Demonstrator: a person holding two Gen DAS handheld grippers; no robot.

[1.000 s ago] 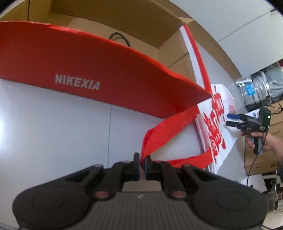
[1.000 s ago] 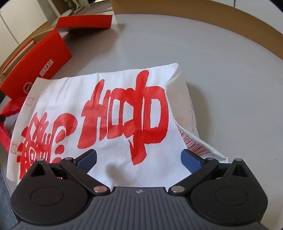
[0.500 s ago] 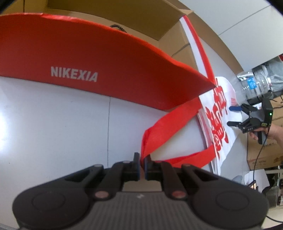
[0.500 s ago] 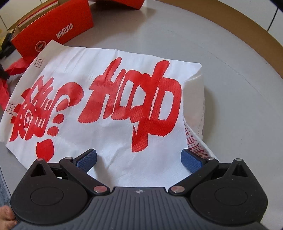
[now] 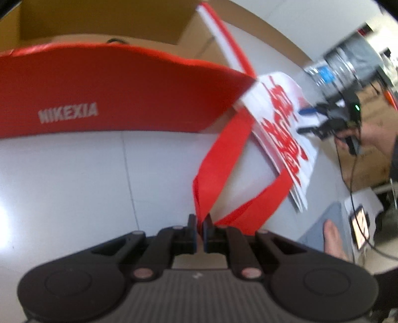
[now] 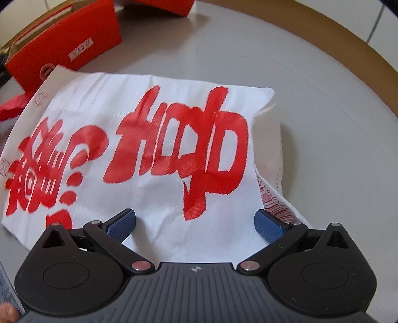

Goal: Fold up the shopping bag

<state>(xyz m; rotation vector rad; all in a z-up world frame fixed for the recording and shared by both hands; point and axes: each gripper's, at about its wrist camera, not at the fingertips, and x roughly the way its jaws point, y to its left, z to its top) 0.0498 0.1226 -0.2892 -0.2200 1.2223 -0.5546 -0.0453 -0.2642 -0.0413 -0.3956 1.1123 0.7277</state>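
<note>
A white shopping bag point(image 6: 154, 139) with big red characters lies flat on the grey table; it also shows in the left wrist view point(image 5: 281, 129). Its red handle straps point(image 5: 221, 164) stretch from the bag's edge toward me. My left gripper point(image 5: 199, 231) is shut on the red handle loop, just above the table. My right gripper point(image 6: 195, 223) is open and empty, its blue pads point(image 6: 122, 222) hovering over the bag's near edge; it shows in the left wrist view point(image 5: 323, 119) beyond the bag.
A red NIKEXIA box point(image 5: 112, 99) lies right behind the handles, also in the right wrist view point(image 6: 67, 47). A cardboard box point(image 5: 99, 22) stands behind it. A phone point(image 5: 359, 227) sits past the table edge. The table's brown rim point(image 6: 323, 37) curves around the far side.
My left gripper has pulled the handle back, drawing the straps tighter, and the view has swung. My right gripper has moved back slightly over the bag and stays open.
</note>
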